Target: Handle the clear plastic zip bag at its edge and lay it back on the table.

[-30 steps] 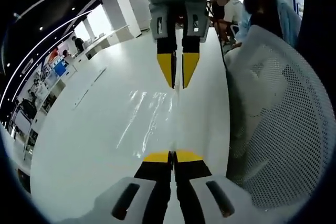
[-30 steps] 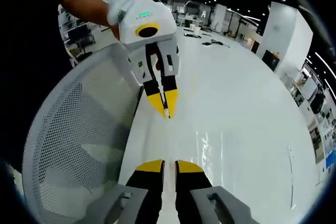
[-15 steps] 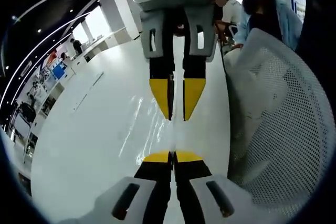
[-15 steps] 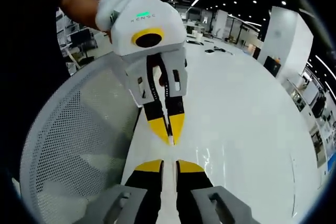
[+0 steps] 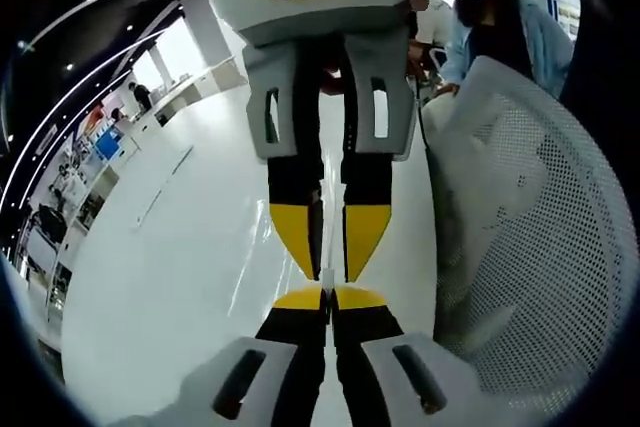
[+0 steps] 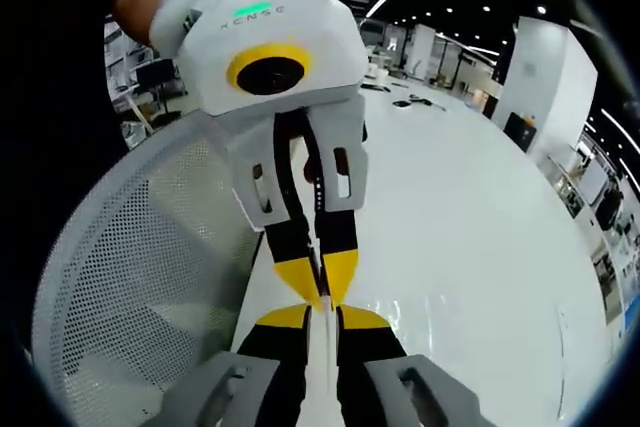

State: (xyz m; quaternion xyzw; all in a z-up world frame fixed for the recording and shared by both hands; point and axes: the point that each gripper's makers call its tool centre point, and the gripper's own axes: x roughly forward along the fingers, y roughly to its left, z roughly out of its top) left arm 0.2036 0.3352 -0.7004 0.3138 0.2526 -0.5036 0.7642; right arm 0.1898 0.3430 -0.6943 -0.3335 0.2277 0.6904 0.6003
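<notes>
Zip bag (image 6: 318,359) is tough to spot, clear plastic against white, but in the right gripper view a pale strip of it runs up between the right gripper (image 6: 322,319)'s jaws. Those 2 jaws sit narrowly apart, pinching that strip at the edge. Just beyond them a few faint glints lie on the surface (image 6: 470,207), and whether they belong to the bag I cannot tell.

Coming down from the top of that view is the left gripper (image 6: 322,284), its yellow tips pressed together on a thin pale line and almost touching the right gripper's tips. Nose to nose, the 2 of them!

Over to the left gripper view: the left gripper (image 5: 328,297) shows its 2 jaws squeezed shut, only a hairline between the yellow tips. The right gripper (image 5: 327,255) hangs from above, big in the picture, its tips close together with a slim gap and a sliver of pale edge at the very end, right at the left gripper's tips.

Both pairs meet low over the white surface (image 5: 170,247), near its edge. A white mesh chair (image 5: 530,227) stands just beside that edge, also seen in the right gripper view (image 6: 140,277). People (image 5: 470,22) stand far behind the chair.
</notes>
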